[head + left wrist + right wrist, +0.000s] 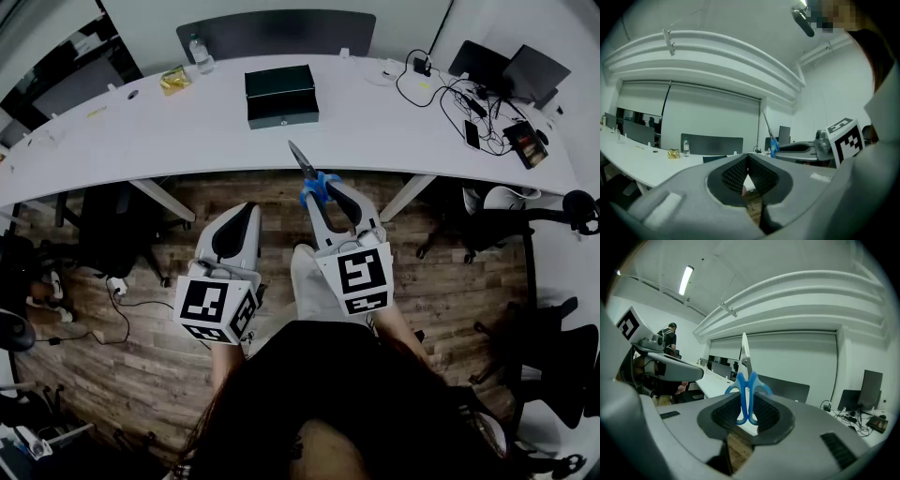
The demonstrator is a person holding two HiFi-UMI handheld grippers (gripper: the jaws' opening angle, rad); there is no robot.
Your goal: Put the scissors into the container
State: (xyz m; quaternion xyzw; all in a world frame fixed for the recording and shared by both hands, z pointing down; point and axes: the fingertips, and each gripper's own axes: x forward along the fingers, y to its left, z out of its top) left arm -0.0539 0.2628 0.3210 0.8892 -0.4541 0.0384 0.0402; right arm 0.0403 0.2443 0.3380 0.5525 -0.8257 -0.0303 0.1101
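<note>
Over the wooden floor (141, 328), in front of the white table (141, 131), the person held both grippers out nearly level. The right gripper (330, 194) had its two jaws closed on the blue handles of the scissors (307, 169). The scissors were up in the air, not on the table. Their blades were shut together into one long thin point. That point aimed up and away from the person, toward the table, and leaned a little to the left. The handles sat low between the jaws. The dark container (281, 95) stood farther back on the table, well apart from the scissors. The left gripper (239, 217) hung beside the right one with its jaw tips together and nothing between them.
</note>
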